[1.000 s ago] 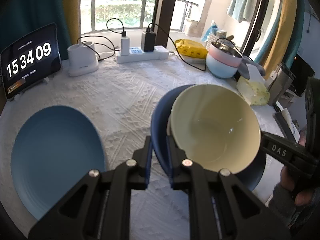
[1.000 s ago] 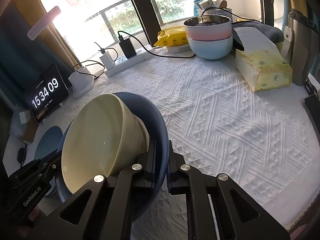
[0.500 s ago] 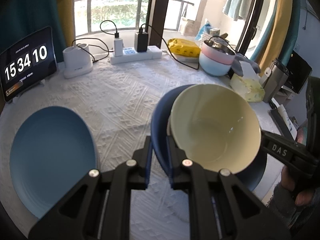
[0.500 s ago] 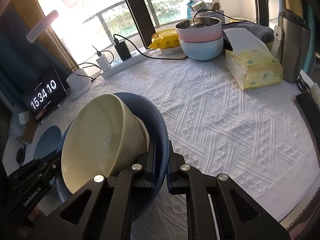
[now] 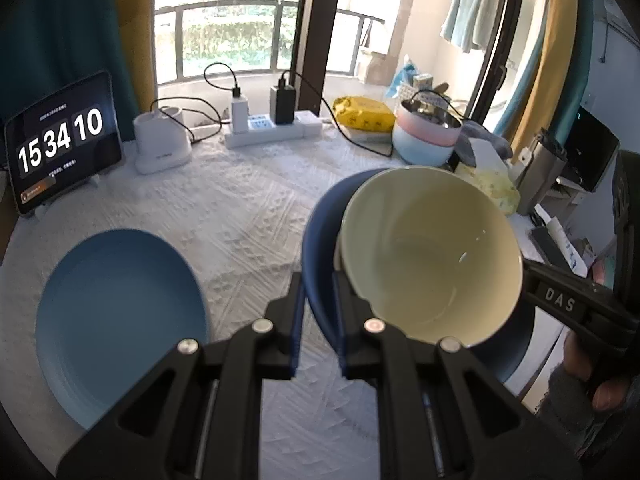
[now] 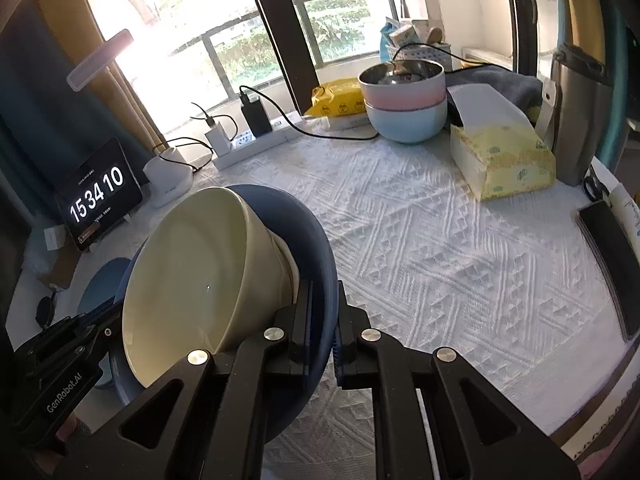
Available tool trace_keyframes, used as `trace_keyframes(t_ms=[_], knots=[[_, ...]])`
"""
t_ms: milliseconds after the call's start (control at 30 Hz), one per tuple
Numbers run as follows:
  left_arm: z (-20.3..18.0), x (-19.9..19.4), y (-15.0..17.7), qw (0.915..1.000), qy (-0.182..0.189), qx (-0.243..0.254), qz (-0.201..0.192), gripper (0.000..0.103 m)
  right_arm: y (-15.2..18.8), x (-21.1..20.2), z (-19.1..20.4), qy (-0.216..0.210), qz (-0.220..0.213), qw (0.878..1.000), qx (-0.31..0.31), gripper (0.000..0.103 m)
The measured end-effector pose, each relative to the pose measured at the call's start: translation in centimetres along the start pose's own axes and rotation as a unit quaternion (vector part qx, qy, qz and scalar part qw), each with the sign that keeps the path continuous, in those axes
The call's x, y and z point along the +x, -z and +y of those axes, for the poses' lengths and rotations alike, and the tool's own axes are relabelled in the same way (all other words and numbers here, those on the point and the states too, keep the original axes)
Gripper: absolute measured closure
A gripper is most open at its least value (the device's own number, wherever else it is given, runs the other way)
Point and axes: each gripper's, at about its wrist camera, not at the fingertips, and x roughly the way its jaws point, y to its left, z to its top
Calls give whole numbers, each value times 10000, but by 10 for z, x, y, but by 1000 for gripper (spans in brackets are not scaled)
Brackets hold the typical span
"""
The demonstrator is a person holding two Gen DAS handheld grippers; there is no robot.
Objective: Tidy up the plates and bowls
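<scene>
A dark blue plate [image 5: 320, 232] with a cream bowl [image 5: 432, 256] resting in it is held up above the table. My left gripper [image 5: 318, 320] is shut on the plate's left rim. My right gripper [image 6: 322, 332] is shut on the opposite rim of the same blue plate [image 6: 316, 240], with the cream bowl [image 6: 192, 280] tilted inside. The right gripper's arm shows in the left wrist view [image 5: 568, 304]. A light blue plate [image 5: 120, 320] lies flat on the white tablecloth at the left, and shows small in the right wrist view [image 6: 100, 284].
Stacked pink and pale blue bowls [image 6: 404, 104] stand at the back. A tissue box [image 6: 504, 160], a metal flask [image 6: 580, 112], a power strip [image 5: 272, 132], a white charger dock [image 5: 160, 144] and a clock tablet [image 5: 60, 144] ring the table. A phone [image 6: 612, 264] lies near the right edge.
Both grippers have risen with the blue plate and cream bowl, so the table looks farther below. The clock went from 15:34:09 to 15:34:10.
</scene>
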Motion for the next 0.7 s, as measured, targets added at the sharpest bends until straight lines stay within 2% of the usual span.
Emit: trace_keyframes(t_ms=[367, 700], knots=[[19, -24, -7, 9995, -63, -172, -239, 91, -11, -7, 26, -117, -101, 9997, -197, 91], [53, -39, -7, 9982, -182, -425, -387, 91, -19, -4, 63, -239, -113, 9987, -445, 92]])
